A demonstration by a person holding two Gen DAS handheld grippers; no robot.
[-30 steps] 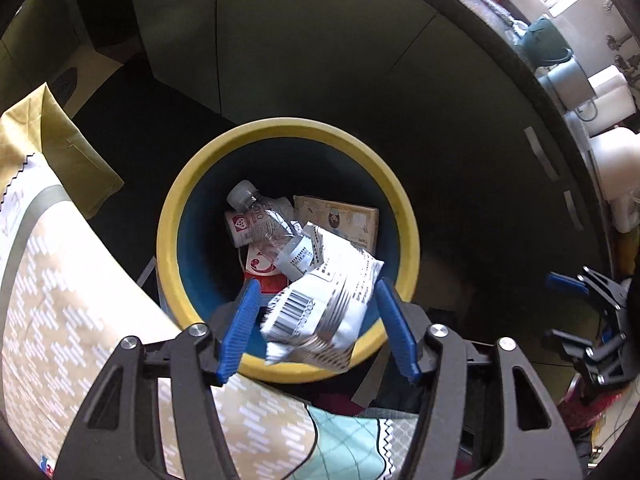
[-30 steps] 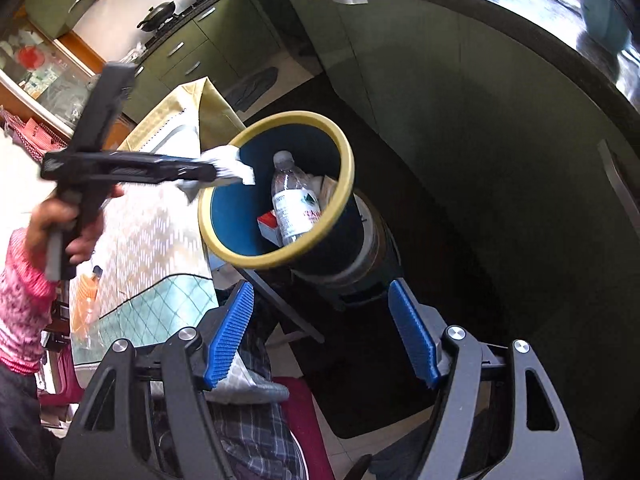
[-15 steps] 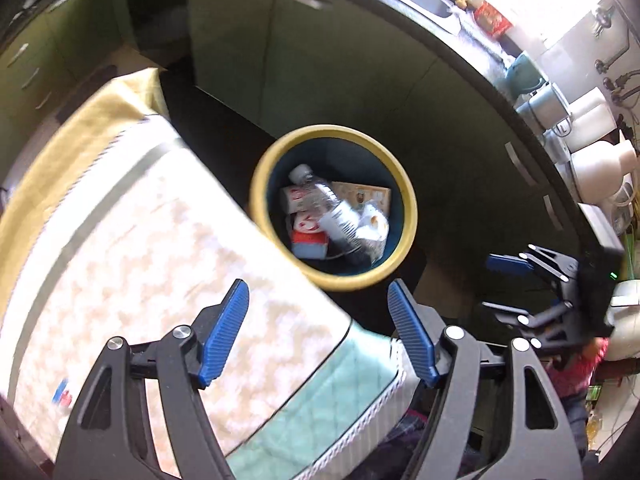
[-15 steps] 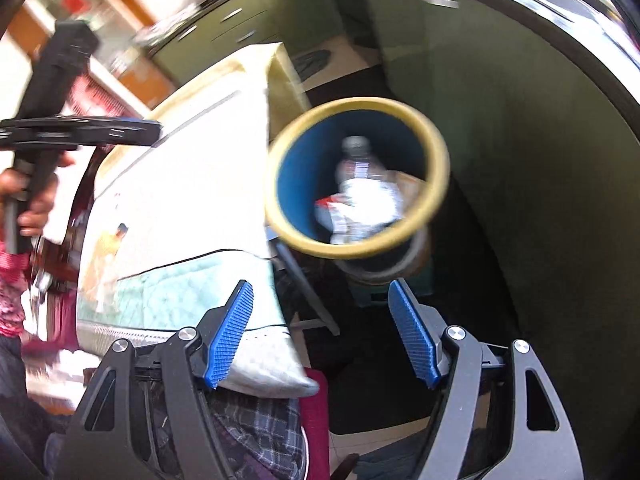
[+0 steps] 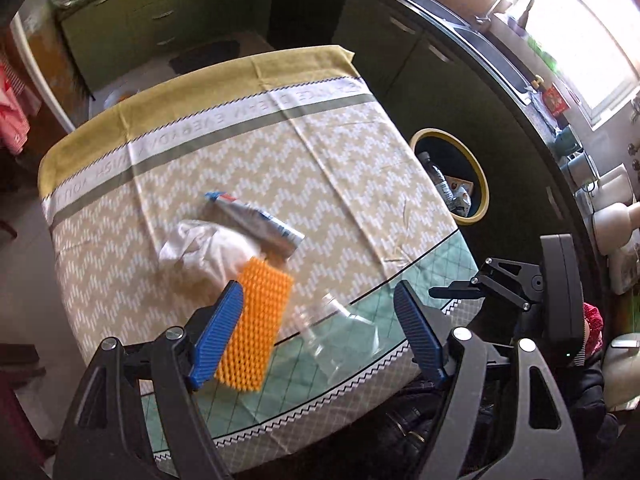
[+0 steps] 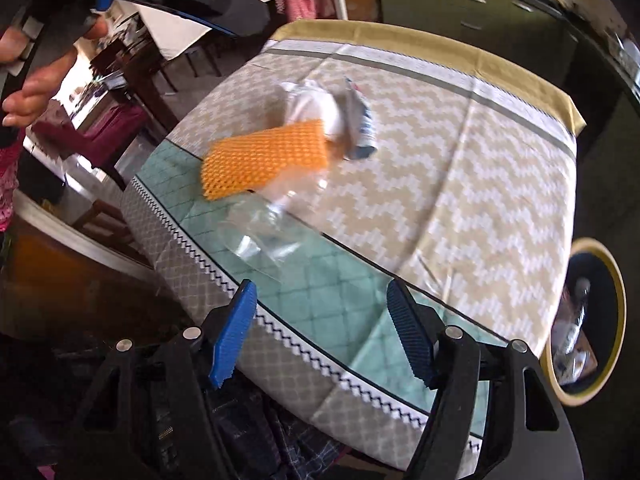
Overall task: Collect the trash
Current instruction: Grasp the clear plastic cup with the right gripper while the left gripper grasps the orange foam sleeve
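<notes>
**Orange mesh, tissue, tube and clear plastic lie on the cloth; both grippers empty**

Orange foam mesh (image 5: 254,328) lies near the middle of the cloth-covered surface (image 5: 360,152), its upper corner touching a crumpled white tissue (image 5: 208,250) at about 11 o'clock from it. A squeezed tube (image 5: 256,220) with blue and red print lies just beside the tissue, toward 1 o'clock. A piece of clear plastic (image 5: 340,336) rests on the green checked border of the cloth, at about 3 o'clock from the mesh; its outline is blurred and hard to trace.

In the left wrist view the left gripper (image 5: 320,332) hangs above the near edge of the surface, pointing steeply down. Its blue fingers (image 5: 218,336) stand well apart and have just been opening, with nothing held between them; the mesh and the plastic only show beneath the gap. The right gripper (image 6: 322,332) is likewise over the near border, its fingers (image 6: 408,334) spread wide after closing a little, and empty.

The yellow-rimmed bin (image 5: 482,184) stands off the far right side of the surface, at 2 o'clock in the left wrist view, in front of dark cabinets. Inside it a plastic bottle (image 5: 440,178) and some crumpled packaging can be seen. In the right wrist view the bin sits at 4 o'clock, and a hand (image 6: 36,80) shows at 10 o'clock, gripping the handle of the other gripper.
</notes>
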